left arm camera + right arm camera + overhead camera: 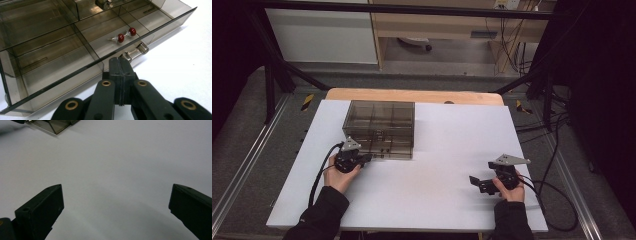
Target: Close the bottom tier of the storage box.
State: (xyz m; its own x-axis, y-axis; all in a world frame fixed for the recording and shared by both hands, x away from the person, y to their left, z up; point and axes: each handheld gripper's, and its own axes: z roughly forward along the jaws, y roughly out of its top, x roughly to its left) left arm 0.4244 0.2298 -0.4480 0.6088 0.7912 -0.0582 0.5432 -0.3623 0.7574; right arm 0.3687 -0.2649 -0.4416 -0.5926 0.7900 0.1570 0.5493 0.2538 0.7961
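Note:
A smoky clear drawer box (379, 125) stands on the white tabletop (437, 200) at the back left. My left gripper (368, 158) is at its front lower edge. In the left gripper view the jaws of the left gripper (120, 61) are pressed together, with their tips closed on the left end of the drawer's small metal handle (136, 52). Two red bead earrings (121, 38) lie in a front compartment of the drawer (62, 75). At the front right, a hand holds my right gripper (479, 184) above bare table. Its jaws stand wide apart, and the right gripper (116, 202) has nothing between them.
A corner of the box (53, 126) shows at the top left of the right gripper view. Black cables (557, 200) trail off the table's right side. Dark frame posts (269, 90) and a wooden bench (437, 25) stand behind the table.

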